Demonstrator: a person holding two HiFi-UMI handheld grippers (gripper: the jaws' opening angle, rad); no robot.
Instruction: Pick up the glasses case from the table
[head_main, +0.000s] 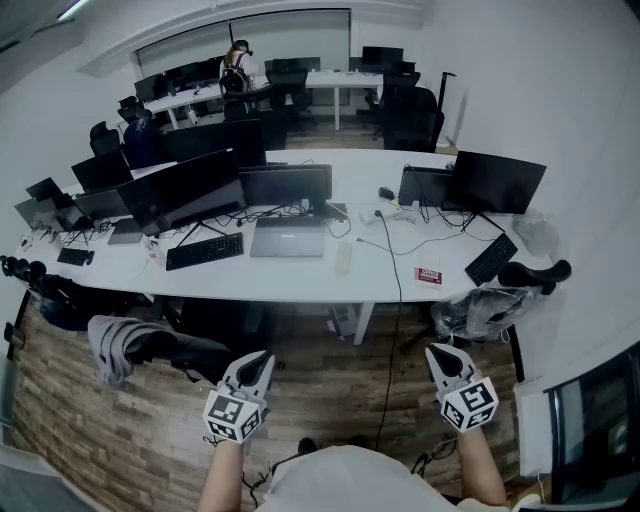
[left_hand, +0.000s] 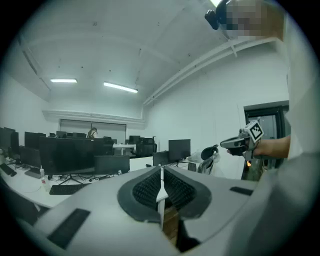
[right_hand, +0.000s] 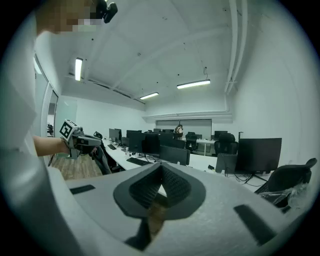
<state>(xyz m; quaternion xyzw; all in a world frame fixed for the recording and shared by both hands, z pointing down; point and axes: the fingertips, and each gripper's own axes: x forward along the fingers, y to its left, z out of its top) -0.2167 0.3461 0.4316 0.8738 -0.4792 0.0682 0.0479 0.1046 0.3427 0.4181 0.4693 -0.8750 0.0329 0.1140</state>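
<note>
Both pairs of jaws are pressed together with nothing between them. The left gripper (head_main: 260, 360) and right gripper (head_main: 438, 354) hover over the wood floor (head_main: 330, 372), well apart from the counter (head_main: 300, 280). A pale oblong, seemingly the glasses case (head_main: 343, 257), lies flat there beside a laptop (head_main: 287, 240), its long axis pointing away from the person.

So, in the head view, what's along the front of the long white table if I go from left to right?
A black keyboard → grey laptop → pale oblong thing, maybe the glasses case → small red box → second black keyboard.
</note>
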